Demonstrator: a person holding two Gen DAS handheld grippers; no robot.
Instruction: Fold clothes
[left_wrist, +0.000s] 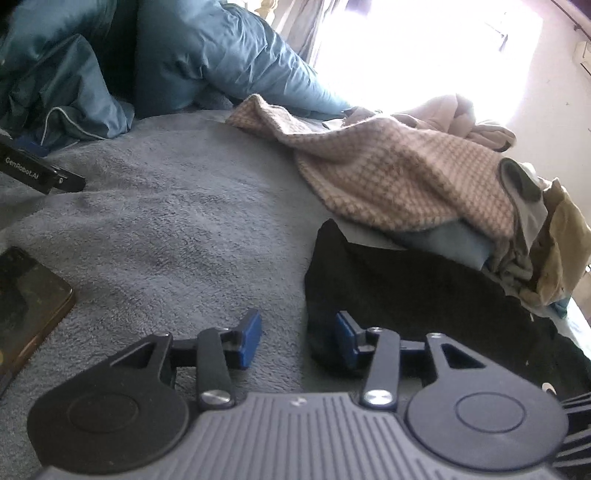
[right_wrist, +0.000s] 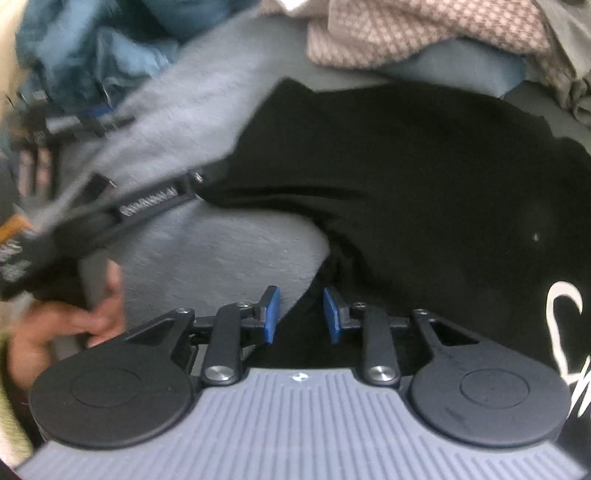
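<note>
Plainly, the left gripper stands released, its pads apart over the grey blanket beside the black garment edge. Further right, the right gripper is also parted, dark cloth below it; blur makes contact unclear. If either closes too deep, it may pinch blanket with the garment and drag the fold crooked.

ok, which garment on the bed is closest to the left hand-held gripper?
The black garment: its edge lies right at the left hand-held gripper. The pink checked knit and the other clothes are piled farther back.
</note>
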